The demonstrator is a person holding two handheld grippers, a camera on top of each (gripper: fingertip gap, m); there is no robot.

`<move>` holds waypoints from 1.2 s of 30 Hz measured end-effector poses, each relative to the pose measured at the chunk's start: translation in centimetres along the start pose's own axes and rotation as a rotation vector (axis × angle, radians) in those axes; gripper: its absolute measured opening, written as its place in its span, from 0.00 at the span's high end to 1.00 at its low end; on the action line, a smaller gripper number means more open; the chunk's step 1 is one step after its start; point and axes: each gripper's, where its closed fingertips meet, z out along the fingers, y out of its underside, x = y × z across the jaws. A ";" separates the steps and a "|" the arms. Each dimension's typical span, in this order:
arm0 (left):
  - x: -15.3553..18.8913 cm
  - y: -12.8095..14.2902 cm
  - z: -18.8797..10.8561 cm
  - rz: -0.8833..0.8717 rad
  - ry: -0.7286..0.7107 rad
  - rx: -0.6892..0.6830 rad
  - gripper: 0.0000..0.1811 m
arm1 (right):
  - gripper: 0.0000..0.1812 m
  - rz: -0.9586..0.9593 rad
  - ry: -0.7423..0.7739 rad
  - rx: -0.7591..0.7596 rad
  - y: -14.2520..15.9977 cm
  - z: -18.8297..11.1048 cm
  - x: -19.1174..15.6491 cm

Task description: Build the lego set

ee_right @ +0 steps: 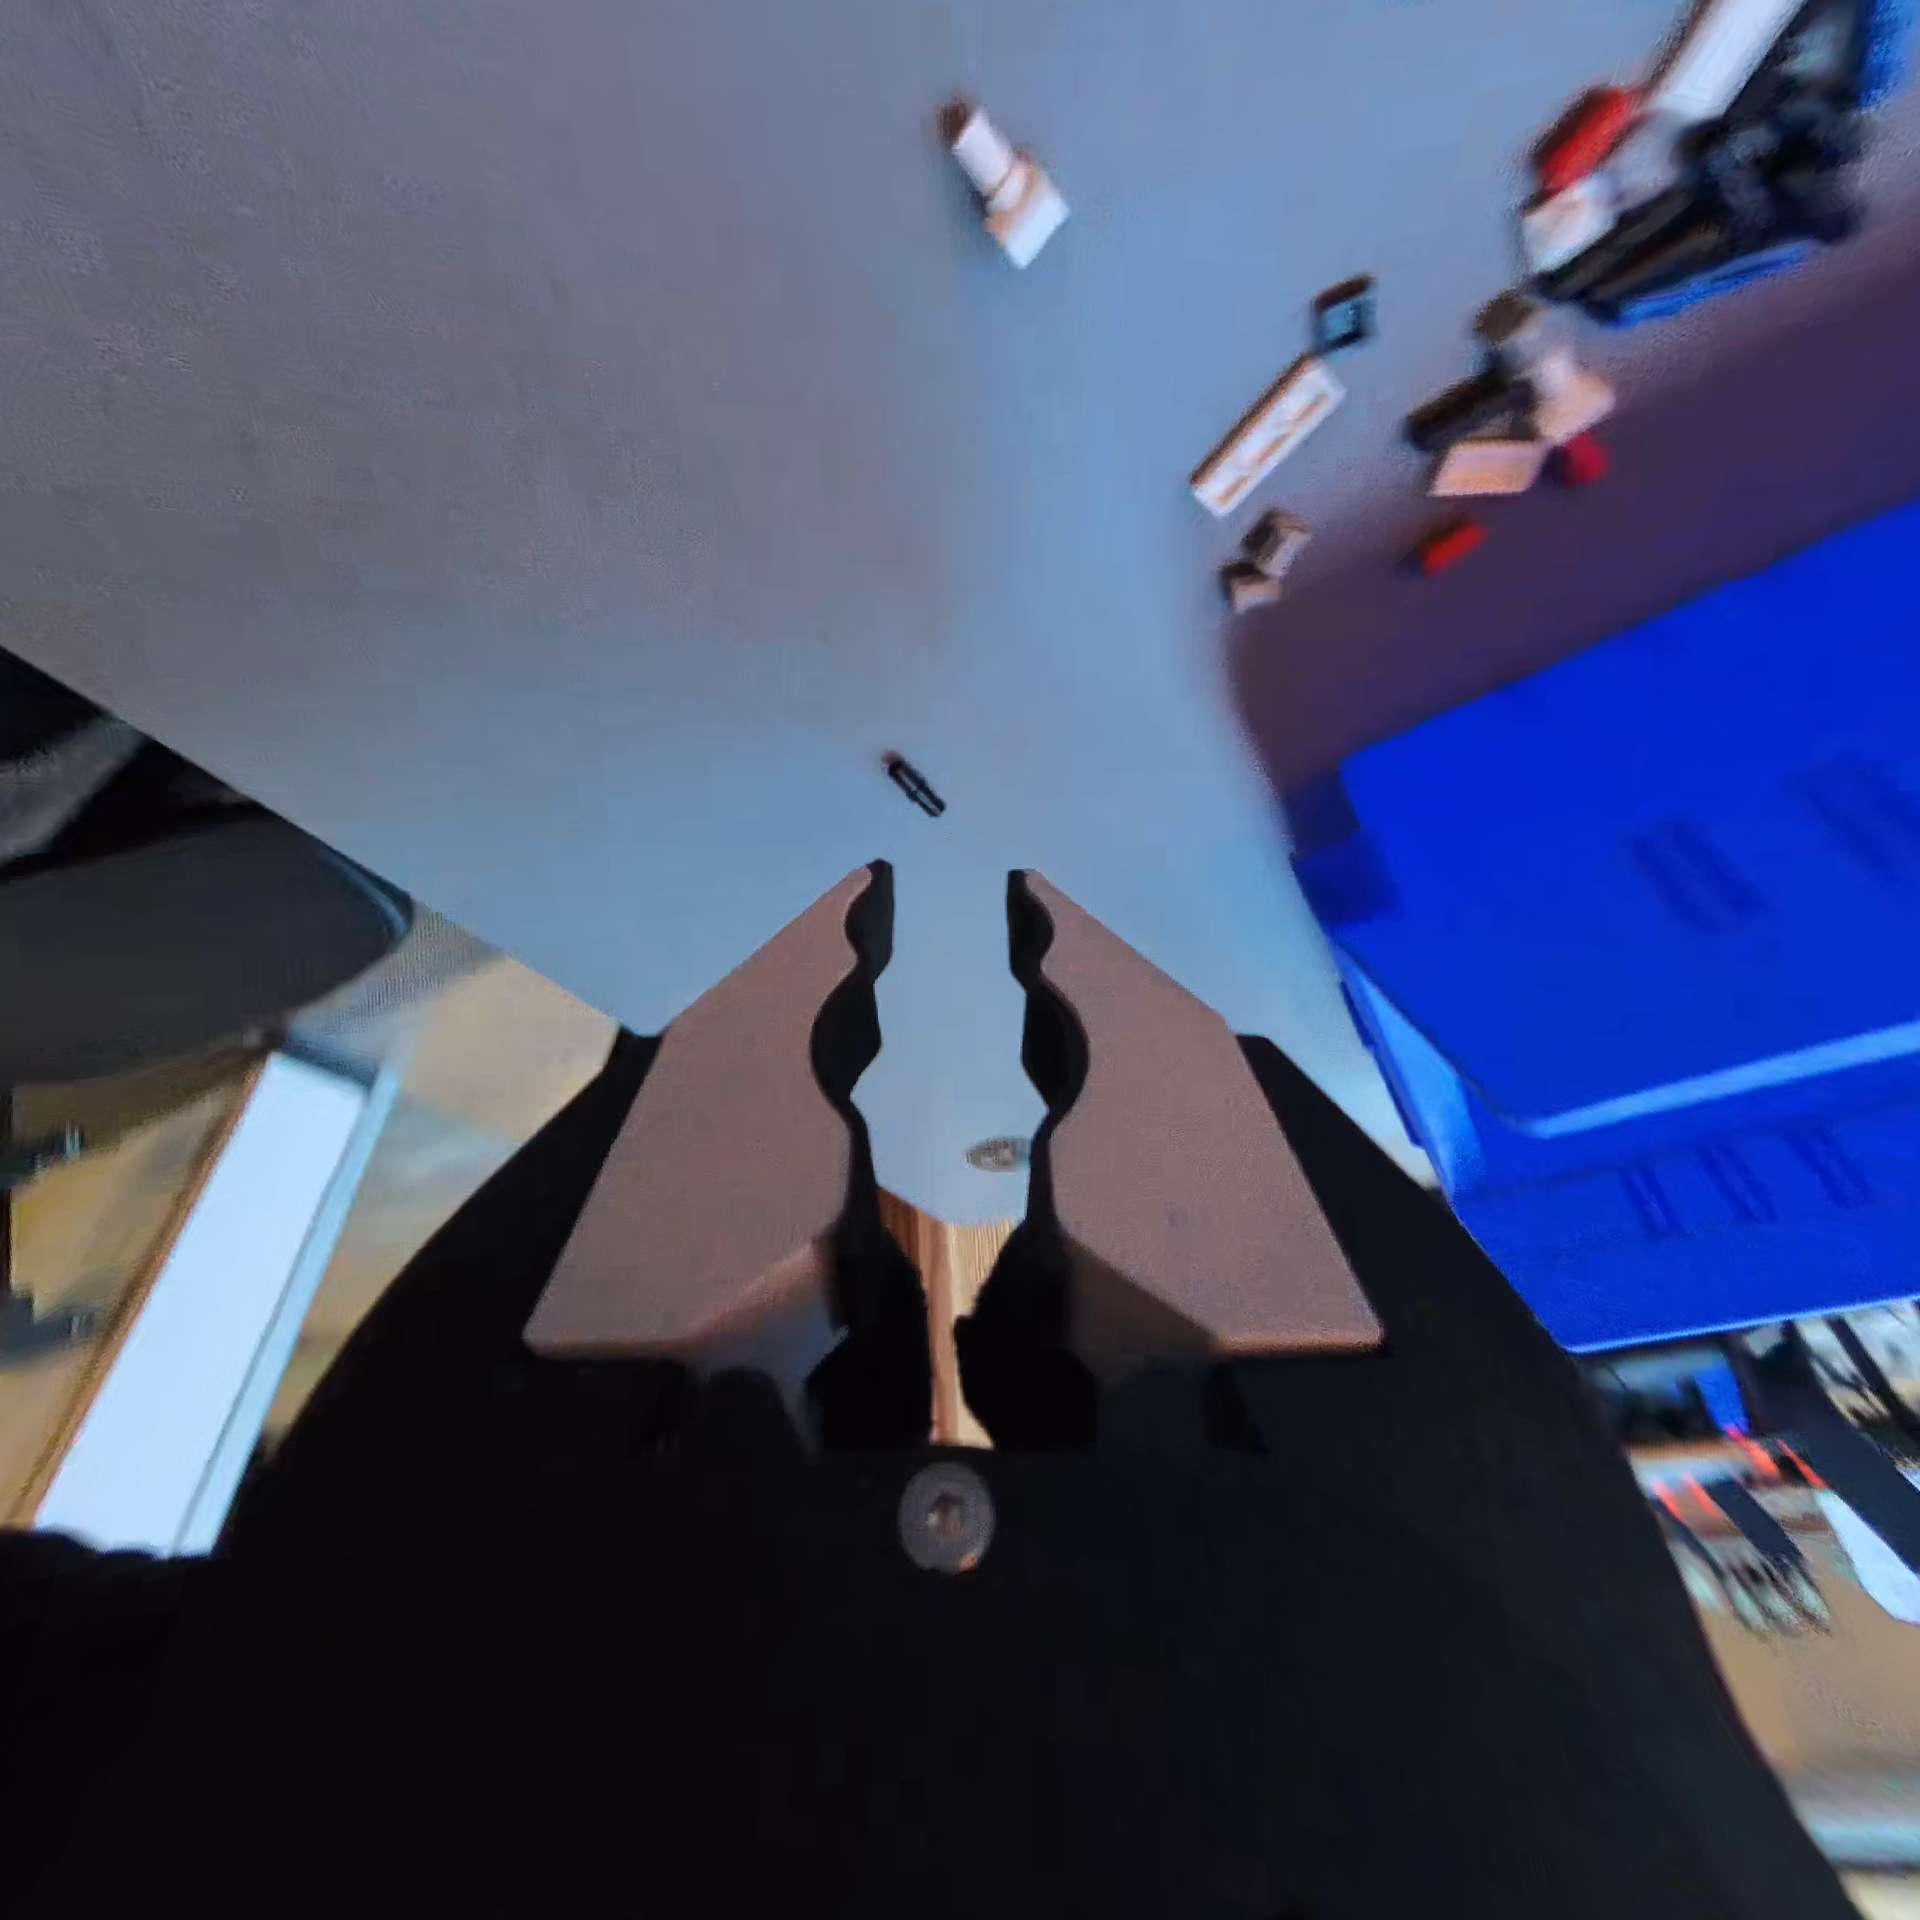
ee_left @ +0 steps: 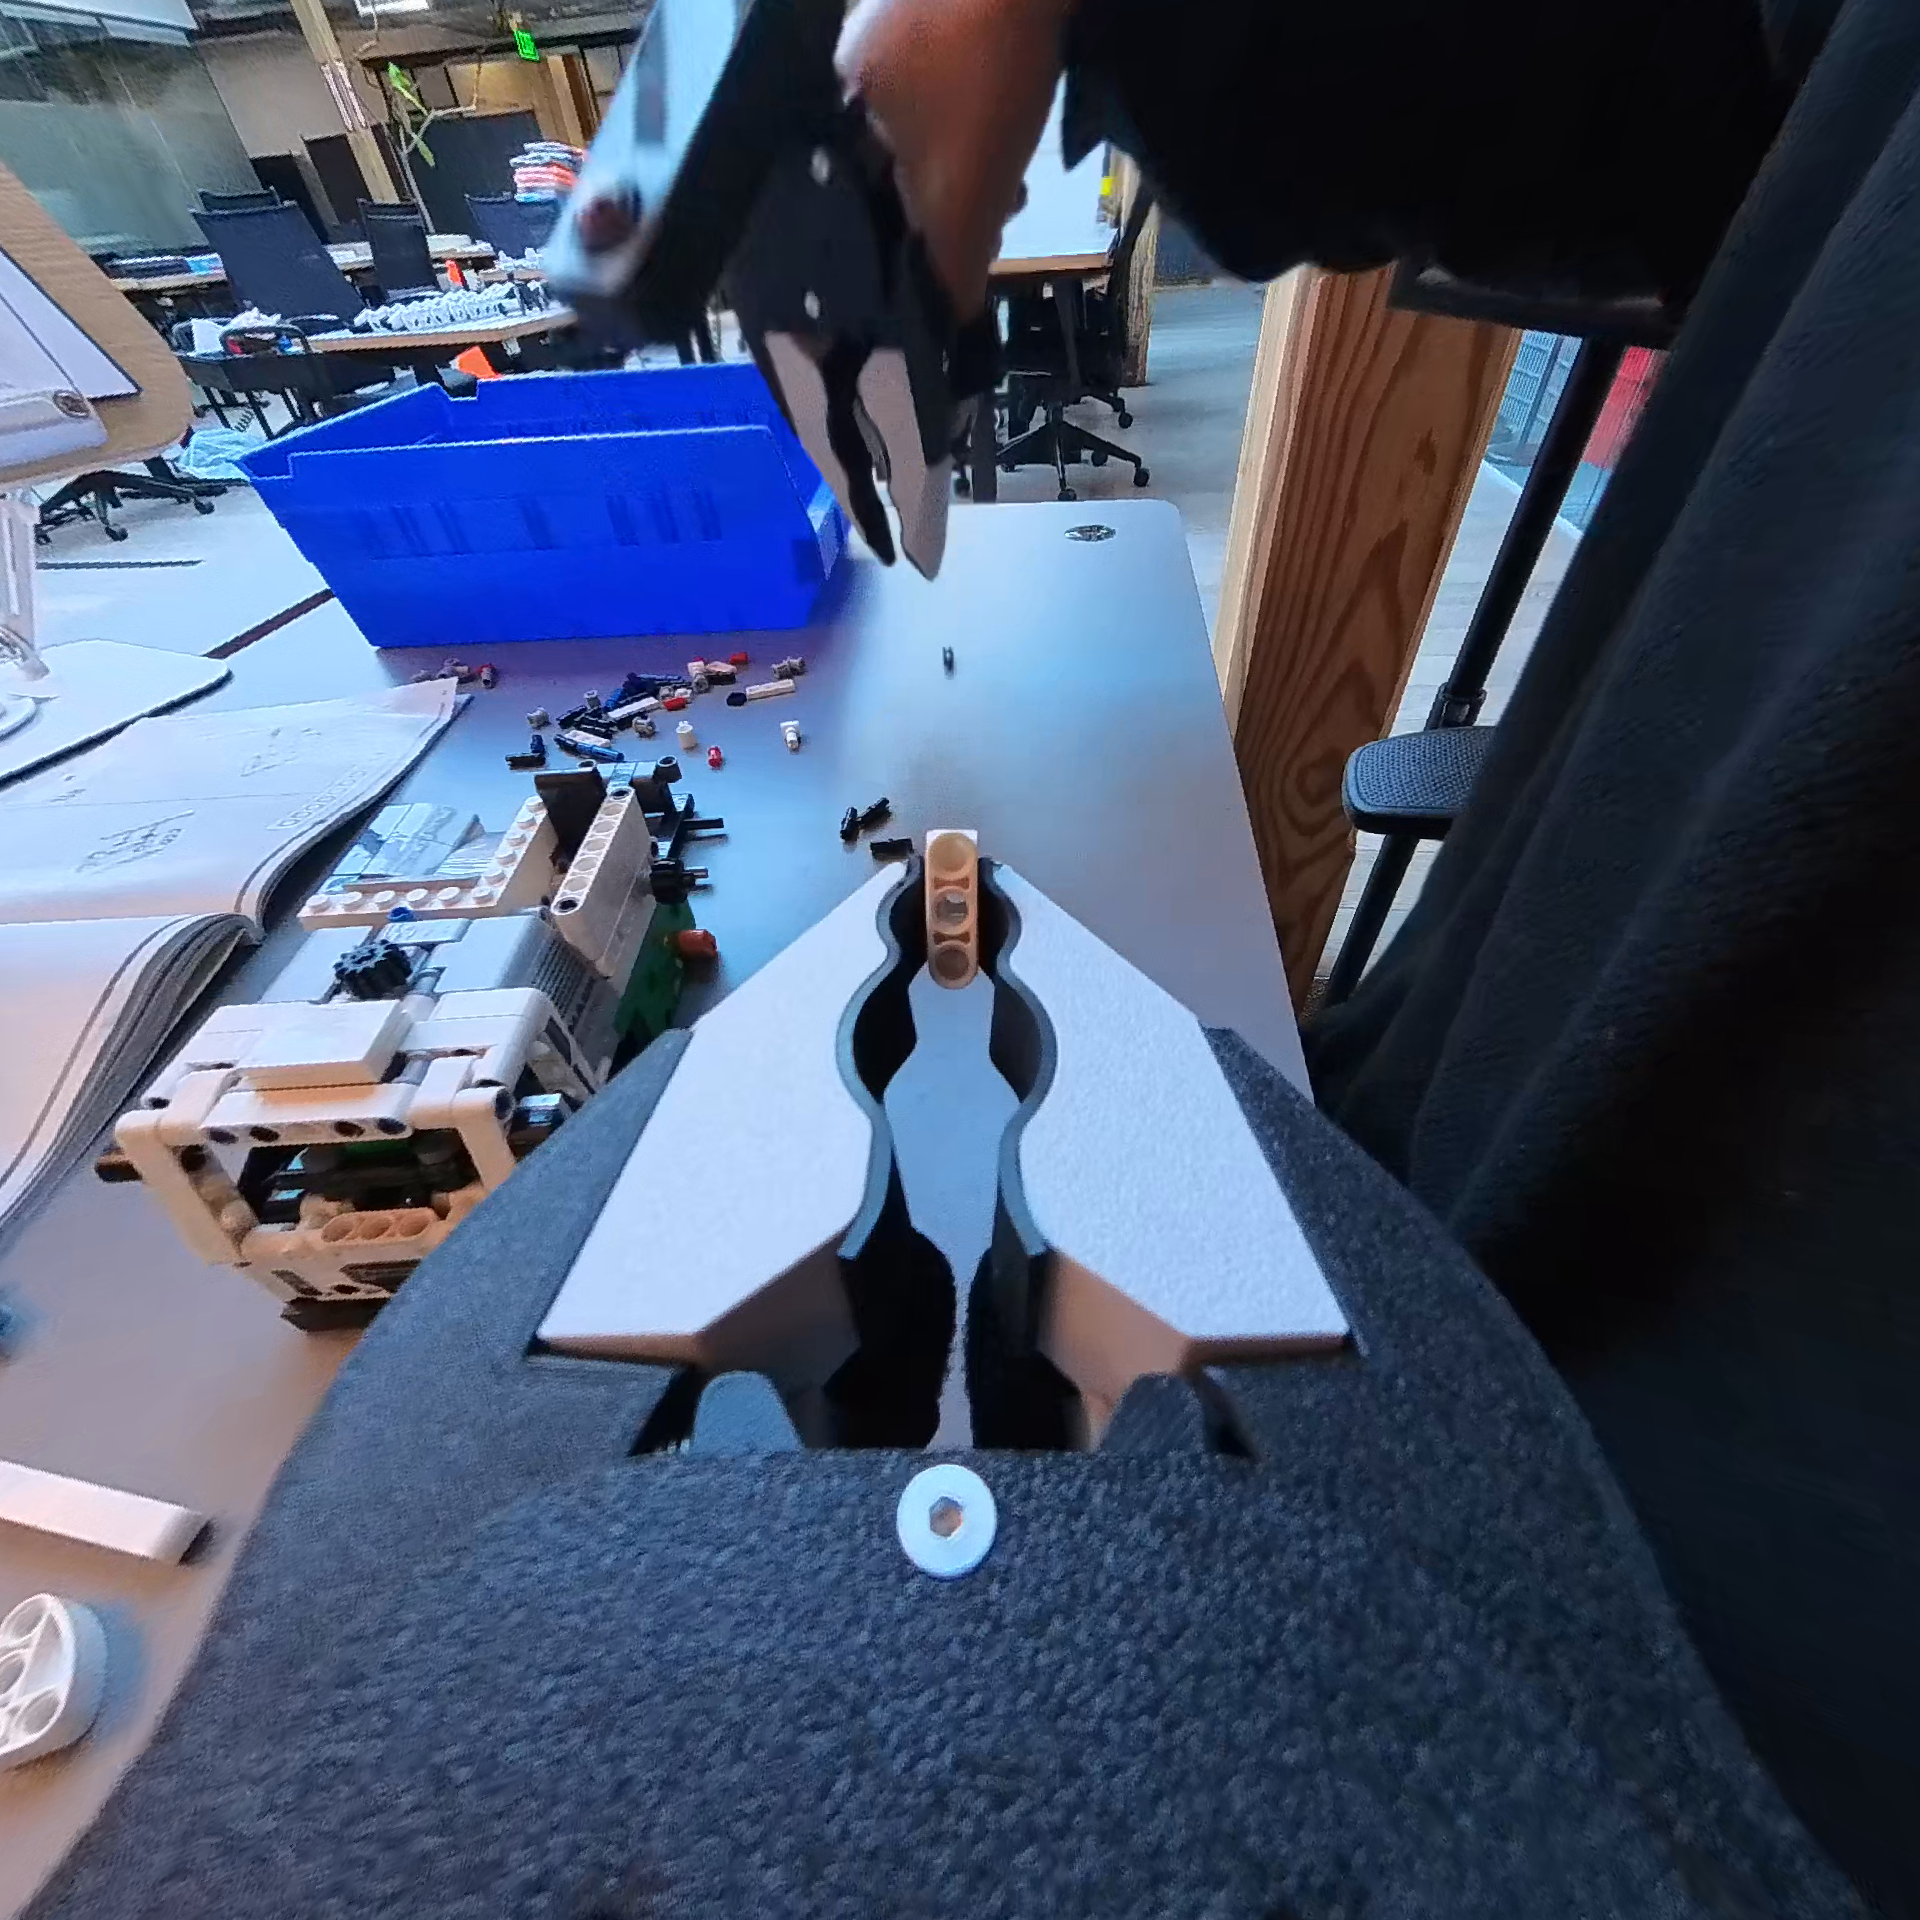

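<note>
Tan beam (ee_left: 952, 906), short and holed, stands upright pinched at the tips of the left claw (ee_left: 951, 883) above the grey desk (ee_left: 1039, 644). Right claw (ee_right: 949, 873) hangs spread and empty over a small black pin (ee_right: 914, 784). Half-built white model (ee_left: 395, 1049) sits left, near a blue bin (ee_left: 540, 520).

Blue bin (ee_left: 540, 520) sits at the far end of my grey table (ee_left: 1049, 623); behind it there's a room of desks and dark office chairs (ee_left: 275, 260); wooden post (ee_left: 1340, 582) stands just past the table's right edge, with a black mesh chair (ee_left: 1413, 779) beside it.
</note>
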 end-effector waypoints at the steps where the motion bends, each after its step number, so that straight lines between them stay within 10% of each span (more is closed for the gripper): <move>1: 0.0 0.0 0.0 0.000 0.000 0.001 0.97 | 0.89 0.028 0.008 0.089 -0.2 -0.6 0.1; 14: 0.2 -0.2 0.1 -0.010 0.018 0.009 0.97 | 0.88 0.279 -0.032 0.876 0.1 4.0 -0.1; 23: 0.0 0.0 0.5 -0.003 0.007 -0.004 0.97 | 0.95 0.189 -0.132 1.078 -0.9 4.4 0.1; 29: -0.2 -0.1 0.6 -0.004 0.003 0.001 0.97 | 0.98 0.084 -0.064 0.878 -0.7 4.0 0.0; 36: 0.2 -0.3 0.4 0.001 0.011 0.014 0.97 | 0.99 -0.126 -0.048 0.109 2.0 2.2 -0.8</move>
